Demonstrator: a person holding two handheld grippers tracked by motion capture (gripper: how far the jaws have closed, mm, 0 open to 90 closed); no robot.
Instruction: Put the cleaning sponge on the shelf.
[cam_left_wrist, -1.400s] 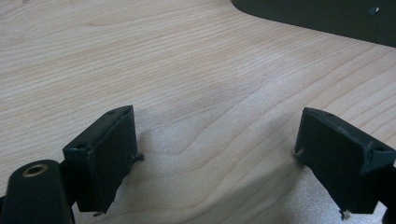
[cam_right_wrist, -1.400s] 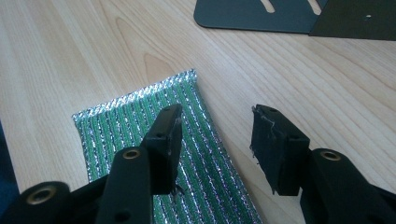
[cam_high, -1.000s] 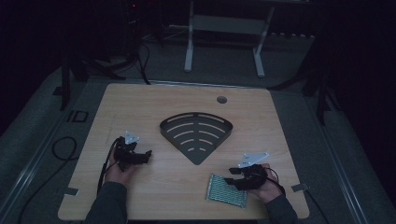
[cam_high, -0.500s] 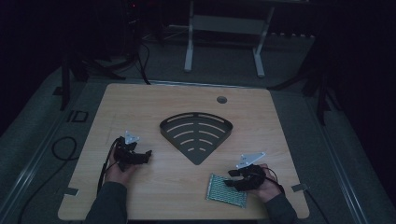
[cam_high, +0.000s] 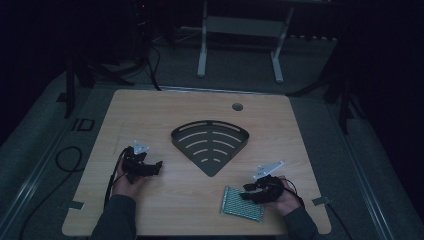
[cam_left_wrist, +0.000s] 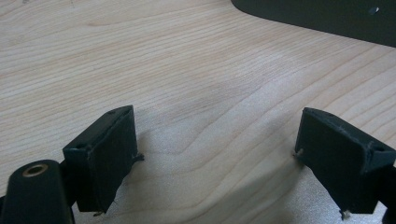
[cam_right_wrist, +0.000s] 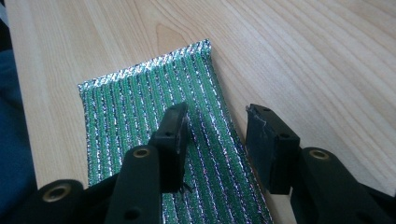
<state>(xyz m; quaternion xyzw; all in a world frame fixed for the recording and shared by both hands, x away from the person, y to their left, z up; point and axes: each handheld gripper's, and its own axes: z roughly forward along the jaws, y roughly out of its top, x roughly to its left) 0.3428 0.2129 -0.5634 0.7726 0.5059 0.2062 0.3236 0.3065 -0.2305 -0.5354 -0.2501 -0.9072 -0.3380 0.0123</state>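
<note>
Your right gripper (cam_right_wrist: 217, 140) straddles the edge of the flat green-and-silver striped cloth (cam_right_wrist: 154, 102) on the wooden bench (cam_high: 165, 110), jaws just narrowing, unclamped. Your left gripper (cam_left_wrist: 217, 154) rests released.

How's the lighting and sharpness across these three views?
High view: dim and murky, the table lit while its surroundings go black. Left gripper view: bright, wood grain crisp, soft shadows under the tongs. Right gripper view: bright, the green striped cloth glints, nearest tong parts slightly soft.
</note>
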